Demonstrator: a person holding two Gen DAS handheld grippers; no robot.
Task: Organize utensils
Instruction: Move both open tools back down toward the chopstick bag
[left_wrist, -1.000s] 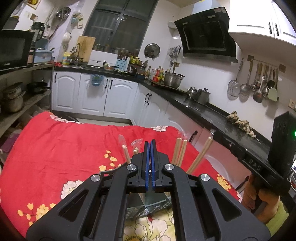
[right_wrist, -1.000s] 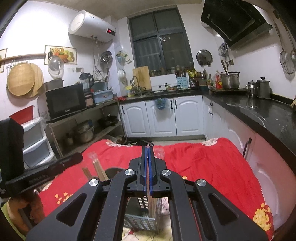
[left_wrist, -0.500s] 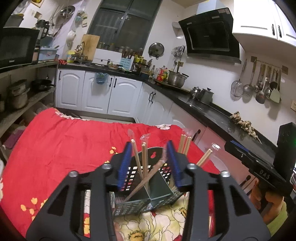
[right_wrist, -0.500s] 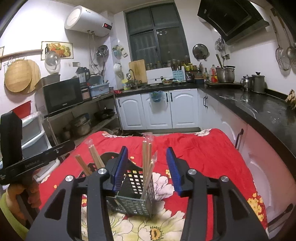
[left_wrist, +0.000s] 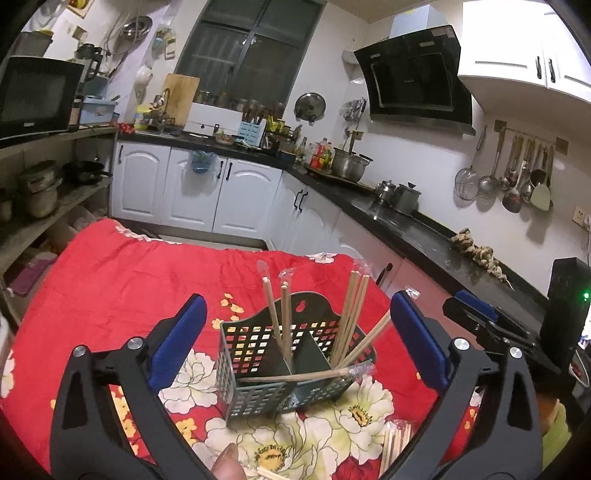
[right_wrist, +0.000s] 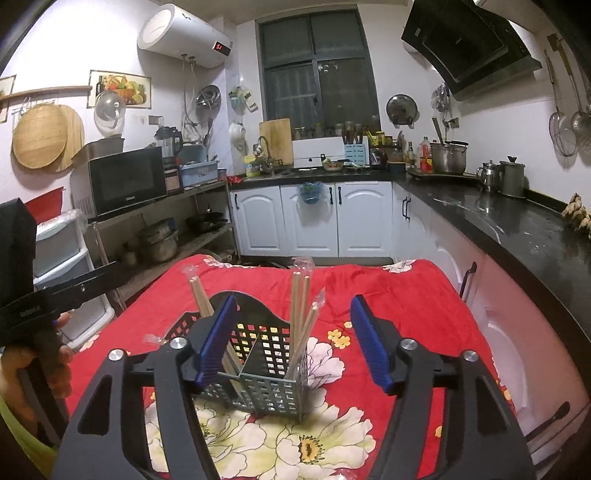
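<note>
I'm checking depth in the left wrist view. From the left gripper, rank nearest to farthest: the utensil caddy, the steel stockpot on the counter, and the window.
From the left gripper, jaws opening and empty:
1. Utensil caddy, just ahead on the red cloth, seen between the jaws.
2. Steel stockpot, on the counter, ahead and right.
3. Window, on the far wall behind the sink.

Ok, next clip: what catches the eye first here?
The red floral cloth fills the foreground. On it stands a dark perforated caddy bristling with wrapped chopsticks, one pair lying across its rim. Both tools, left and right, are opening around it, gripping nothing.
</note>
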